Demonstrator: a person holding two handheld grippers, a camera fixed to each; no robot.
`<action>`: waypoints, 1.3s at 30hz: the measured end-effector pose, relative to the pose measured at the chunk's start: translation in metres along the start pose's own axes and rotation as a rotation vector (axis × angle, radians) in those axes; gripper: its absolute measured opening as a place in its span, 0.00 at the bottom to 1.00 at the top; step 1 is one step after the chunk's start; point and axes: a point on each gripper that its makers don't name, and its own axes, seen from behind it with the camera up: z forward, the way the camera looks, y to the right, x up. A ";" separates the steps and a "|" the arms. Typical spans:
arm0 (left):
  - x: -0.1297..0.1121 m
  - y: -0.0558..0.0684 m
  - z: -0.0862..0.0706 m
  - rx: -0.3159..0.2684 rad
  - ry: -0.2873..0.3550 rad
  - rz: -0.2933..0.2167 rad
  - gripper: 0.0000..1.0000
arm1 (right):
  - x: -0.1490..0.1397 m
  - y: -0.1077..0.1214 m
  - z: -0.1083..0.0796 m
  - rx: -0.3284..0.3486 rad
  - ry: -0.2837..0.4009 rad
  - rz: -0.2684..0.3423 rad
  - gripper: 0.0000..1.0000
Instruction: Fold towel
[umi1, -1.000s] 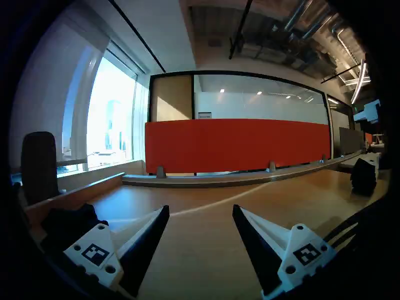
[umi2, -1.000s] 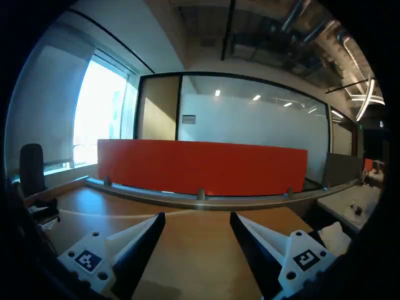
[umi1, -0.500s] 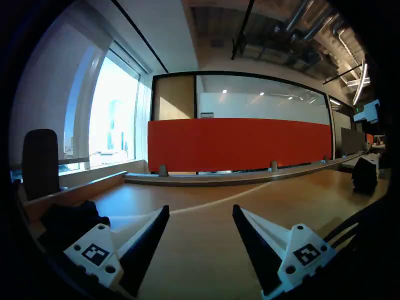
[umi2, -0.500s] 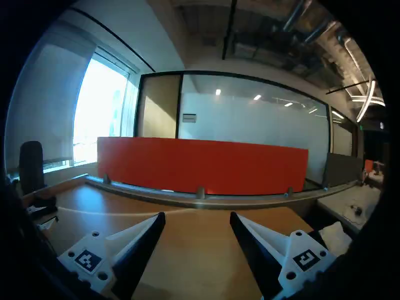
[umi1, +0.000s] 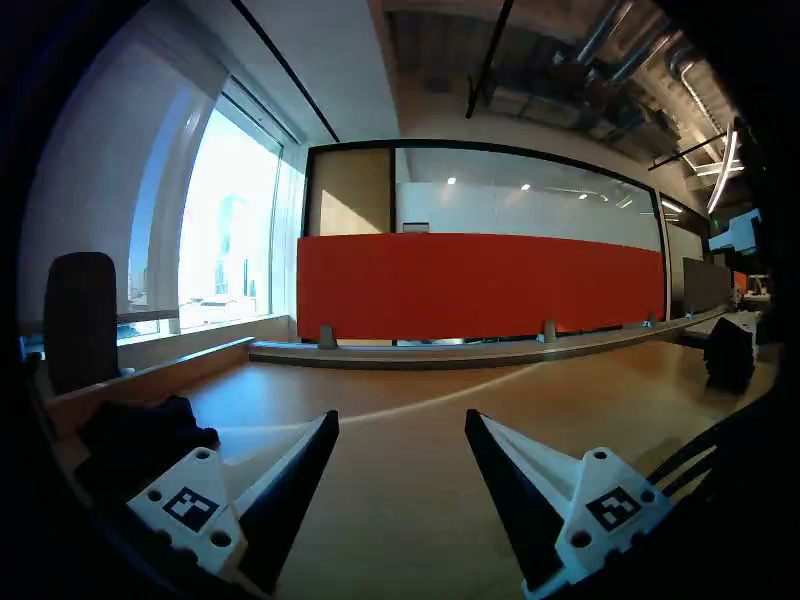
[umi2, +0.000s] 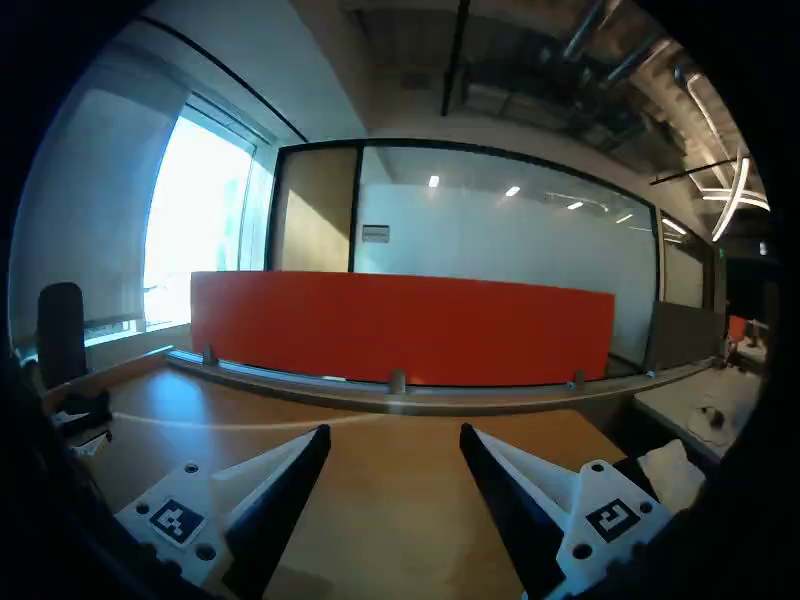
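Both pairs of fingers are spread apart with nothing between them: left gripper (umi1: 400, 416) and right gripper (umi2: 393, 431), each held level over the bare wooden desk (umi1: 560, 385) and aimed at the red divider (umi2: 400, 325). The towel I cannot place for sure. My one candidate is a pale crumpled thing (umi2: 668, 472) low and to the right of the right gripper, off the desk's corner; cloth or paper, can't tell. If that's it, the right gripper is nearer, so I'd swing right and down.
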 end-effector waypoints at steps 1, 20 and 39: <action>0.000 0.000 0.000 0.001 0.000 0.000 0.94 | 0.000 0.001 0.000 0.001 -0.001 0.000 1.00; -0.004 0.000 0.000 0.004 0.000 0.000 0.94 | -0.004 0.038 0.002 -0.043 0.043 0.004 1.00; -0.005 -0.001 0.000 0.004 0.000 0.000 0.94 | -0.084 0.058 -0.002 -0.048 0.041 0.064 1.00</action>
